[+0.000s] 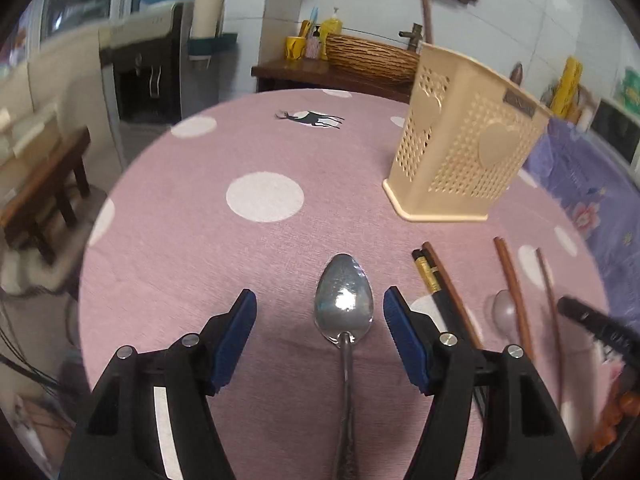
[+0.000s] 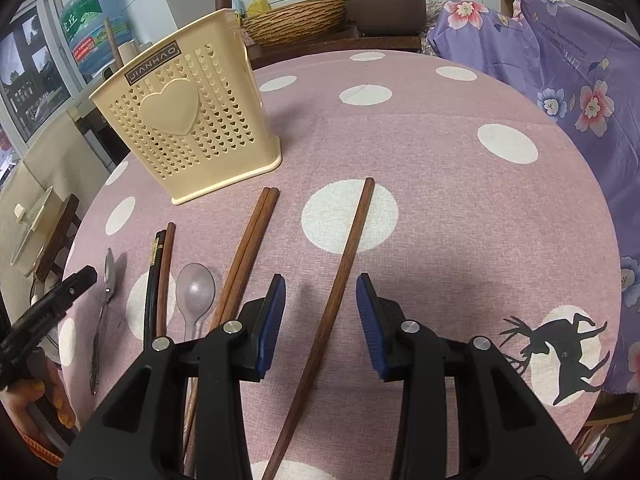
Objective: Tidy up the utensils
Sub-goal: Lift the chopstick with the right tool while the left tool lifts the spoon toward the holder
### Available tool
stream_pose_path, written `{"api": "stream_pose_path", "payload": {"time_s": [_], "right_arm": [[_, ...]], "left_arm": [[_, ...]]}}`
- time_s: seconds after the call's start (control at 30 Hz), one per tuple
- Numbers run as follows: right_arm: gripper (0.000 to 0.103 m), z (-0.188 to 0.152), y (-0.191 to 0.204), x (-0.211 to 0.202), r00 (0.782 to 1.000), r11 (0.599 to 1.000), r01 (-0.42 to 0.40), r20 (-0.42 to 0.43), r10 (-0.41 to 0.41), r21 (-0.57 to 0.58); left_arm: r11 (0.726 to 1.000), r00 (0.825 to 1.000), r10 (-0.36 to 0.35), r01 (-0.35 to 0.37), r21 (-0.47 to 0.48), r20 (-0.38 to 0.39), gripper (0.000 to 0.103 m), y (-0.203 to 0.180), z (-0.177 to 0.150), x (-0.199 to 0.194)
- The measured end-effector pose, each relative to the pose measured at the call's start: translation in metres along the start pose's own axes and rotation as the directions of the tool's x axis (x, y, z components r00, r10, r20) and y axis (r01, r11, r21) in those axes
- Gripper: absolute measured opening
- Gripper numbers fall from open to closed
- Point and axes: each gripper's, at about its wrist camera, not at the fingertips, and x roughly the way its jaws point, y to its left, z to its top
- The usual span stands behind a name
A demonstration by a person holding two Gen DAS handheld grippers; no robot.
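A metal spoon (image 1: 344,296) lies on the pink dotted tablecloth (image 1: 192,248), bowl pointing away, between the fingers of my open left gripper (image 1: 320,296); the blue pads stand clear of it on both sides. My right gripper (image 2: 321,280) is open astride a single brown chopstick (image 2: 352,248), which neither pad touches. To its left lie a brown chopstick pair (image 2: 248,248), a clear plastic spoon (image 2: 195,288), and a black chopstick (image 2: 154,280) beside another brown one. The cream perforated utensil holder (image 2: 188,120) stands upright behind them, and also shows as holder (image 1: 460,140).
The round table's edge curves close on the left (image 1: 92,240). A purple floral cloth (image 2: 560,80) covers something on the right. A woven basket (image 1: 372,56) sits on a dark shelf behind the table, and a water dispenser (image 1: 148,72) stands at the back left.
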Motion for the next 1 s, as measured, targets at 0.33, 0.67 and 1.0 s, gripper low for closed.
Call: {"api": "stream_pose_path", "payload": {"time_s": [0.33, 0.67, 1.0], "right_arm": [[0.038, -0.003, 0.000, -0.005, 1.000, 1.000, -0.010, 0.003, 0.010, -0.007], [0.038, -0.002, -0.003, -0.001, 1.000, 1.000, -0.012, -0.004, 0.012, -0.006], [0.037, 0.025, -0.006, 0.024, 0.999, 0.999, 0.033, -0.042, -0.033, -0.008]], "left_arm": [[0.986, 0.992, 0.092, -0.079, 0.145, -0.082, 0.052, -0.027, 0.001, 0.024], [0.984, 0.992, 0.083, -0.066, 0.166, -0.099, 0.037, -0.030, 0.011, 0.034], [0.998, 0.991, -0.061, 0.057, 0.037, 0.123, 0.037, -0.021, 0.048, -0.029]]}}
